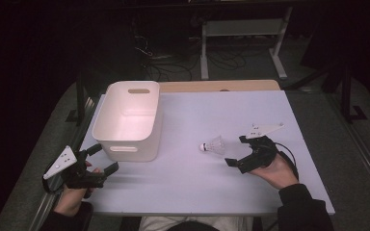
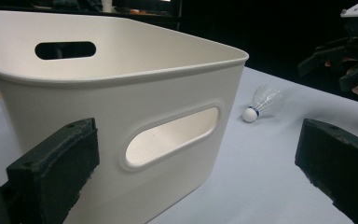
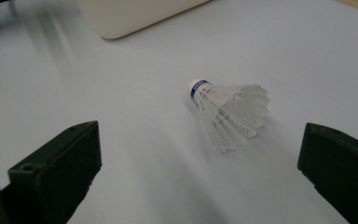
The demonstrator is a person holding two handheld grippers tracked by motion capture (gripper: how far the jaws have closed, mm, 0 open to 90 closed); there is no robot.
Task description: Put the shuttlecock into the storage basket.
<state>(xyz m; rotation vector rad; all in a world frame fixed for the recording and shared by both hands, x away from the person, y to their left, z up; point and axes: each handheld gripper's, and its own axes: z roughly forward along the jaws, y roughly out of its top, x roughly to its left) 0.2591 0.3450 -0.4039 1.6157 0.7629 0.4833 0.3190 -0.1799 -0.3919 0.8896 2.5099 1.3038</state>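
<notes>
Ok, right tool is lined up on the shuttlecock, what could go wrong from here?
1. The shuttlecock lies on its side, skirt toward the open right tool; closing on the thin feathers could crush them or squirt it away.
2. It looks very light, so a brush from one pad may roll it across the table.
3. The left tool sits near the white bin and could nudge it.

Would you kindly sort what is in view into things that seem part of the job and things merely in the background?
Likely in the job: shuttlecock, white bin, right gripper, left gripper.

Background: cables on the floor, white table legs.
</notes>
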